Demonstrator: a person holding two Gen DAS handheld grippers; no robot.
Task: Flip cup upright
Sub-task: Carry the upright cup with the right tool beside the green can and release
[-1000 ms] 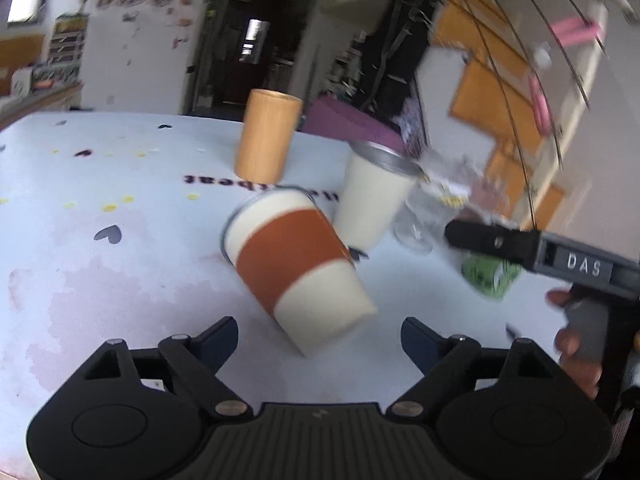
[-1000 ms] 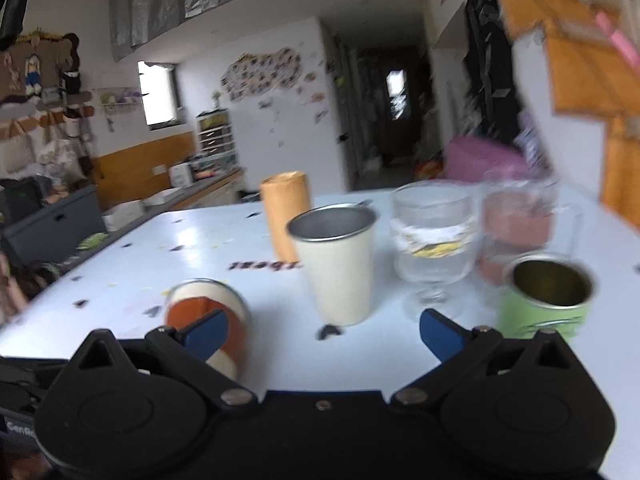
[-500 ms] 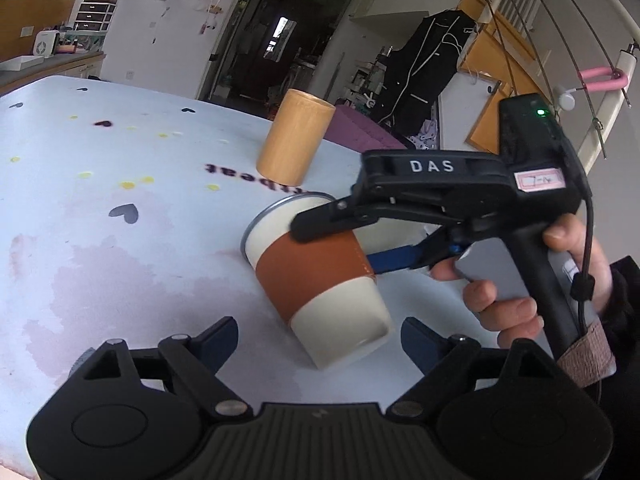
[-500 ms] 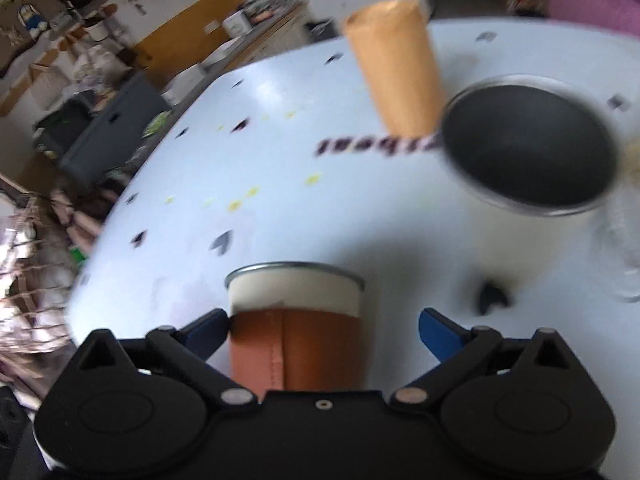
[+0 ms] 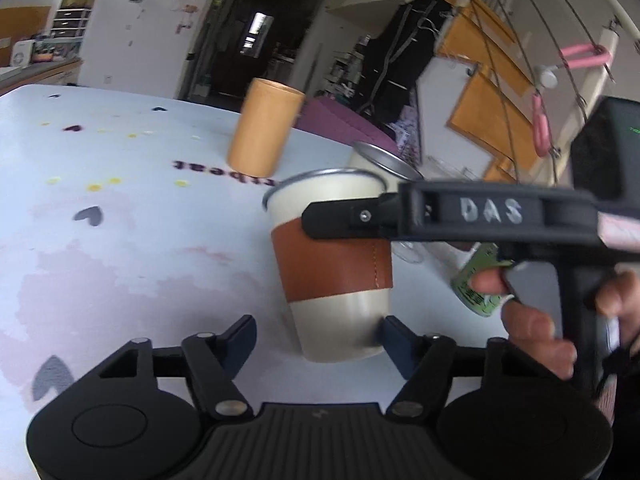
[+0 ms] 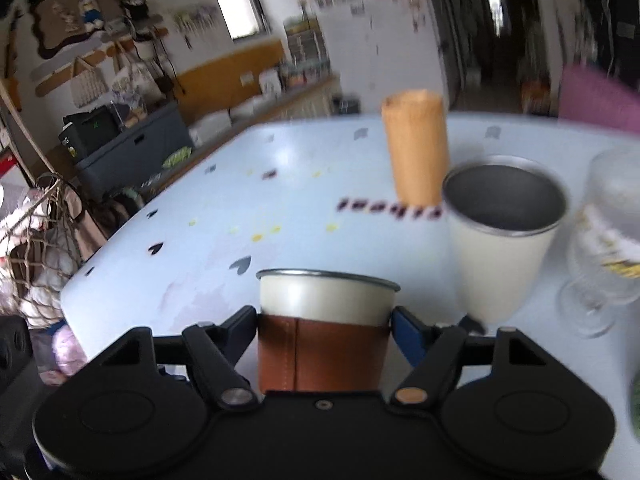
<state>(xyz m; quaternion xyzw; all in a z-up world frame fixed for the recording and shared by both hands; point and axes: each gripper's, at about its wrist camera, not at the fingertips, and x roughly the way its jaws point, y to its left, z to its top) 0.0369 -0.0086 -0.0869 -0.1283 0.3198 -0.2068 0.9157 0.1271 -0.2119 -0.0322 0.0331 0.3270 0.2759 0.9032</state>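
Observation:
The cream cup with a brown sleeve (image 5: 332,264) stands nearly upright, mouth up, base at the pale table (image 5: 120,240). My right gripper (image 6: 324,320) is shut on its sleeve (image 6: 320,352), one blue pad on each side. In the left wrist view the right gripper (image 5: 344,216) reaches in from the right across the cup. My left gripper (image 5: 320,340) is open, its fingers on either side of the cup's base, not clamping it.
An orange tumbler (image 5: 264,128) stands behind. A cream steel cup (image 6: 500,236) and a stemmed glass (image 6: 608,240) stand right of the held cup. A green can (image 5: 476,280) sits behind the right hand. The table's left edge (image 6: 132,216) drops to clutter.
The cup lay on its side one second ago. My right gripper came in, closed on its sleeve and turned it up to nearly vertical. My left gripper stayed open.

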